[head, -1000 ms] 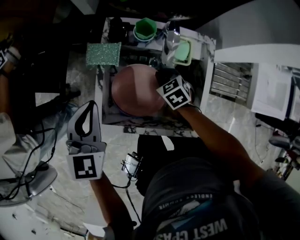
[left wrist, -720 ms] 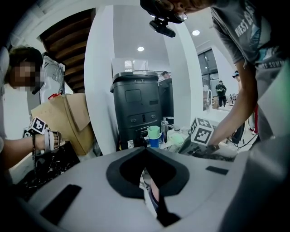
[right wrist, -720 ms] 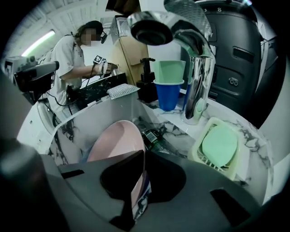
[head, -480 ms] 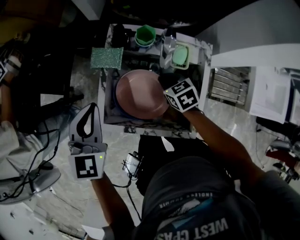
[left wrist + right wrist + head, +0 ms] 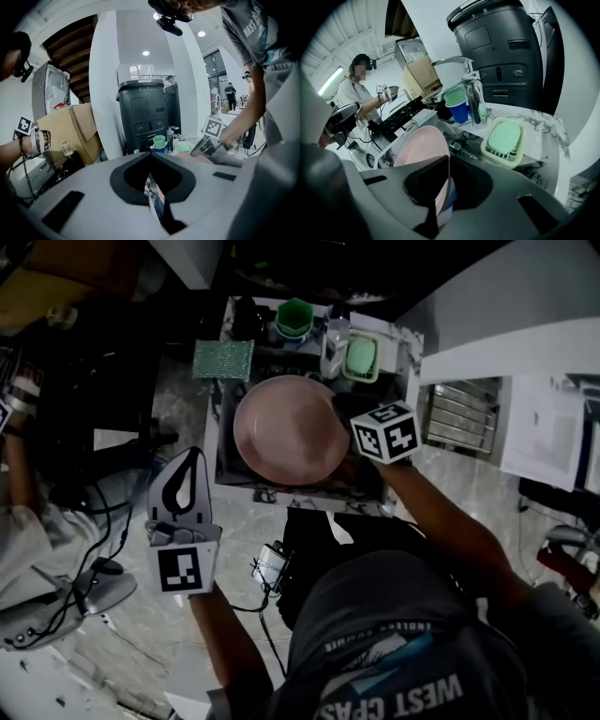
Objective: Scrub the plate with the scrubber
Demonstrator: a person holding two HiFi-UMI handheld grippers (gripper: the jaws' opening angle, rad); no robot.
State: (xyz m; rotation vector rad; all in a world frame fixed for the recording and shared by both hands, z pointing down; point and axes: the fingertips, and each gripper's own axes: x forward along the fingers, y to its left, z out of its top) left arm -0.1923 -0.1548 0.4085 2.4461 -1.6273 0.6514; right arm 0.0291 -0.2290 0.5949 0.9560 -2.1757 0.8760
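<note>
A round pink plate [image 5: 281, 432] is held over the small sink [image 5: 222, 463], lifted and tilted. My right gripper [image 5: 343, 439] is shut on its right rim, the marker cube behind it. In the right gripper view the plate [image 5: 418, 151] runs edge-on between the jaws of the right gripper [image 5: 446, 164], with a blue edge just behind its rim. The scrubber [image 5: 223, 360], a glittery green pad, lies on the sink's left ledge and shows again as the flat scrubber [image 5: 423, 116]. My left gripper [image 5: 190, 454] hangs shut and empty left of the sink; its tips [image 5: 151, 158] meet.
A faucet [image 5: 333, 334] stands at the sink's back, with a green cup [image 5: 294, 315] to its left and a green soap in a dish [image 5: 361, 356] to its right. A black bin [image 5: 145, 110] stands behind. Another person [image 5: 356, 96] stands to the left.
The right gripper has risen and rolled with the plate in it, so the plate's face now shows rounder and higher. The left gripper has risen a little.
</note>
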